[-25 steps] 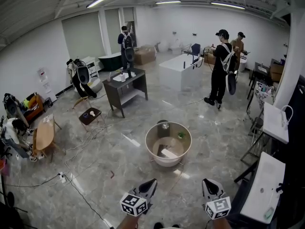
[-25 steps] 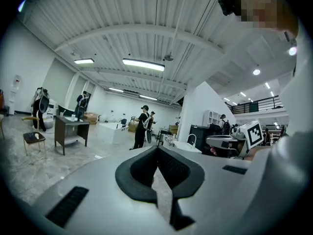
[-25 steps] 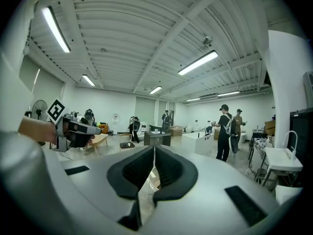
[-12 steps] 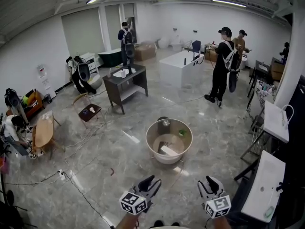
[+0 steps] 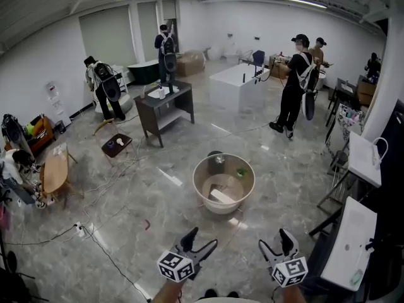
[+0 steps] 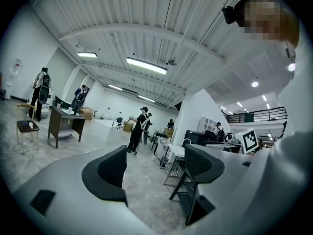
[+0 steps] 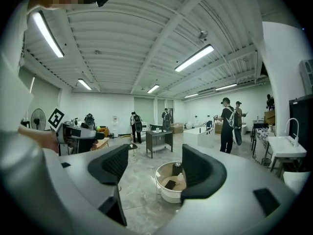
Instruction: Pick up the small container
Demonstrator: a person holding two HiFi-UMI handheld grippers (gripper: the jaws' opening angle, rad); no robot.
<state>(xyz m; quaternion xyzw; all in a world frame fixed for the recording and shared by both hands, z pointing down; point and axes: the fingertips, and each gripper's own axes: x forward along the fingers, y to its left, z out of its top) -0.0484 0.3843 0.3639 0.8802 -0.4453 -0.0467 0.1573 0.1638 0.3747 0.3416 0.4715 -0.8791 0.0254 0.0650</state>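
Both grippers sit at the bottom of the head view, and they look different from a second ago. Then each pair of jaws was pinched together. The jaws have just been opening, and now the left gripper point(image 5: 199, 241) and the right gripper point(image 5: 276, 240) each stand spread wide with nothing between the pads. The left gripper view shows only bare floor point(image 5: 126, 213) and distant furniture in its gap. The right gripper view frames the round tub point(image 5: 222, 212) between its jaws, though well away from them.

The tub stands on the floor ahead of both grippers, about where it was before. The small container point(image 5: 216, 163) (a dark thing with a pale top, as far as can be made out) sits inside the tub against its far wall, beside a flat white piece and something green.

Farther off, a person point(image 5: 101, 87) by the left wall now stands upright, having been stooped lower a second ago. The dark desk point(image 5: 165, 109) with pale cups on it has not shifted.
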